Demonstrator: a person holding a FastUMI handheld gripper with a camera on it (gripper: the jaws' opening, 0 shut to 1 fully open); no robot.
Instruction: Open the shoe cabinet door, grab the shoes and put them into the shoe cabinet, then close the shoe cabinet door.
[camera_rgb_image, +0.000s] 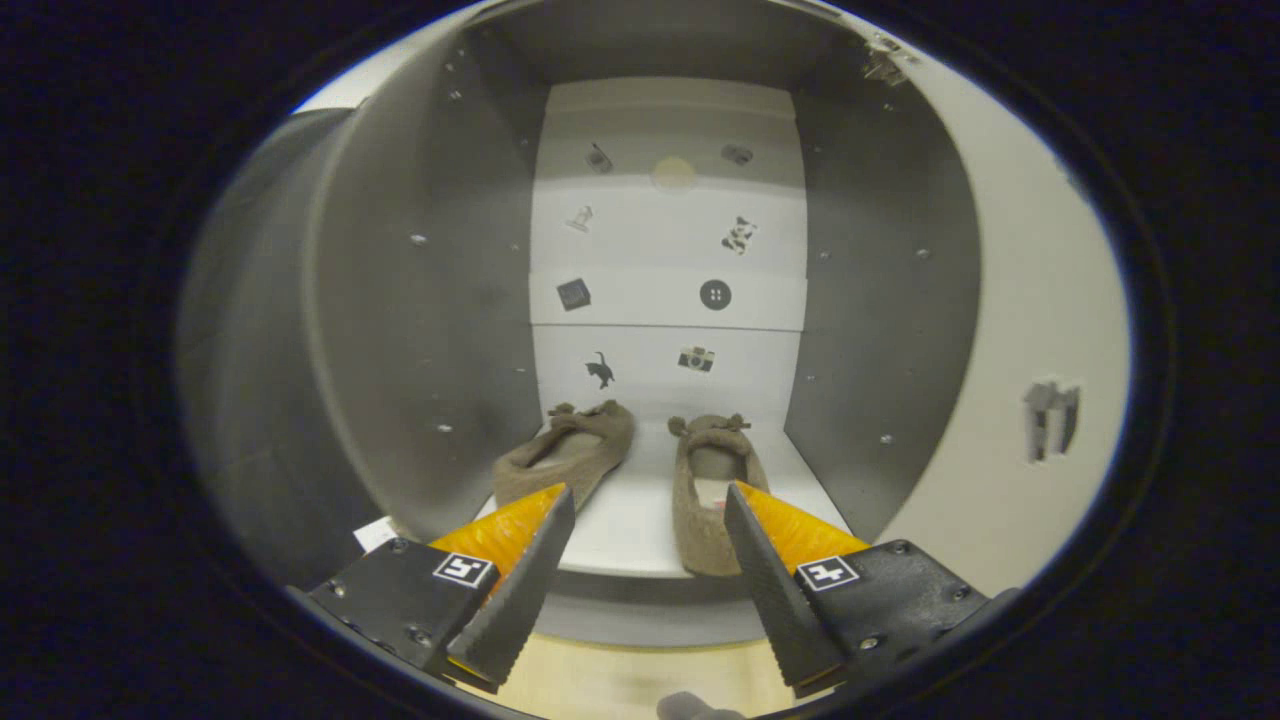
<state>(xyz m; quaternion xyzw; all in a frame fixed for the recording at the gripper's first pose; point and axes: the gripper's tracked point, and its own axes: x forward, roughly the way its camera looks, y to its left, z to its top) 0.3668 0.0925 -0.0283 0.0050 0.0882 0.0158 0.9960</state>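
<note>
The shoe cabinet (890, 330) stands open in front of me, grey inside with a white back panel. Two brown fuzzy slippers lie on its white bottom shelf (630, 520). The left slipper (565, 455) is tilted toward the left wall, just beyond my left finger. The right slipper (705, 490) points straight back, its heel close to my right finger. My gripper (648, 498) is open, with nothing between its fingers, just in front of the shelf's edge. The open door (1030, 400) hangs to the right, a dark handle (1050, 418) on it.
Small stickers dot the cabinet's back panel (668, 260). The cabinet's left side wall (400, 330) curves close on the left. Pale wooden floor (630, 680) lies below the fingers, and a white tag (375, 533) sits by the cabinet's lower left corner.
</note>
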